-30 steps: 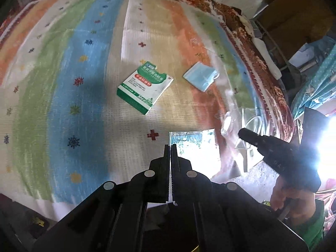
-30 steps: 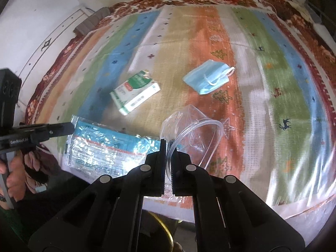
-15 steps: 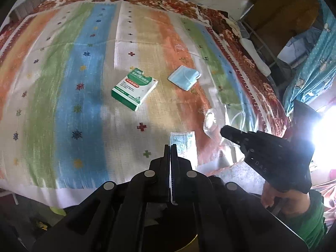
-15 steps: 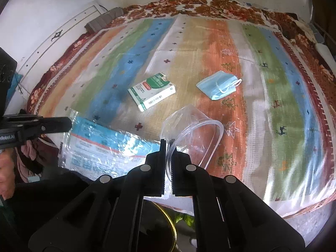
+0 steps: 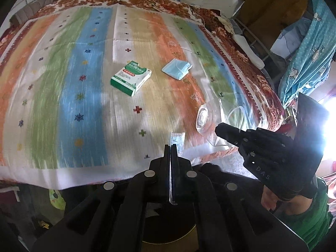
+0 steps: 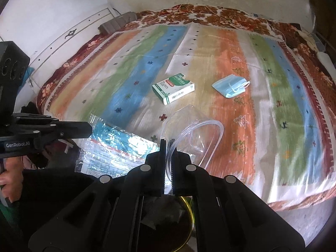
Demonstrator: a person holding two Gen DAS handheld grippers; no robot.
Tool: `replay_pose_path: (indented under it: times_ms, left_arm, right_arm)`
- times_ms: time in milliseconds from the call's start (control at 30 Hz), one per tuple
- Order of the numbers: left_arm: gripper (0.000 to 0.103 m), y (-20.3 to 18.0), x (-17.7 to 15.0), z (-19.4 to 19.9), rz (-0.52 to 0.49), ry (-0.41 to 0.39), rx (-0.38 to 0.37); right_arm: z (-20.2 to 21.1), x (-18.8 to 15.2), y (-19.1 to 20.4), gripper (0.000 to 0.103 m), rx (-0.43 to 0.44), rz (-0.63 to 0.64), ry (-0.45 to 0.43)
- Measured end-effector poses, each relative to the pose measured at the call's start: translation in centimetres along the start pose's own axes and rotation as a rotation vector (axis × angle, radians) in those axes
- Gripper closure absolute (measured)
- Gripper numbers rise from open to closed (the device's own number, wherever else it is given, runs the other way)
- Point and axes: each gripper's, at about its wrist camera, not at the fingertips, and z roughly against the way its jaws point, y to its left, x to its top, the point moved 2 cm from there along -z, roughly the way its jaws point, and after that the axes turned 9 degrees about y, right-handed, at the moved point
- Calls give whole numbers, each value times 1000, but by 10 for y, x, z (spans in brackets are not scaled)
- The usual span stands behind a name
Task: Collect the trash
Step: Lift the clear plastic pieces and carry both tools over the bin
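Observation:
My left gripper (image 5: 170,147) is shut on a flat shiny plastic wrapper (image 5: 177,141), seen edge-on here and as a blue-printed sheet in the right wrist view (image 6: 109,147). My right gripper (image 6: 167,142) is shut on a clear plastic bag with a coiled tube (image 6: 197,132), which also shows in the left wrist view (image 5: 212,121). Both are held at the near edge of the striped bedspread (image 5: 69,88). A green and white box (image 5: 131,77) (image 6: 173,90) and a blue face mask (image 5: 177,68) (image 6: 231,85) lie on the spread farther off.
A dark round bin with a yellow rim (image 6: 187,216) sits below my grippers. A wall (image 6: 52,10) lies beyond the bed on the left. A blue patterned curtain (image 5: 308,48) and a rack (image 5: 250,40) stand at the right.
Both grippers have pulled back from the bed toward its near edge, carrying the wrapper and the clear bag. The box and mask look smaller and have not moved.

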Motion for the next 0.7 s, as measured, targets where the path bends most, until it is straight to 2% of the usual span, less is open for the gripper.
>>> replay_pose_path:
  times_ms: [433,700]
  left_arm:
    - [103,0,-33,9,14,-17,-36]
    - [103,-7,-52,4,-6,4,-16]
  right_arm:
    - [15,-41,16,100,2,19,2]
    - [13,-64,25,100,3,32,29]
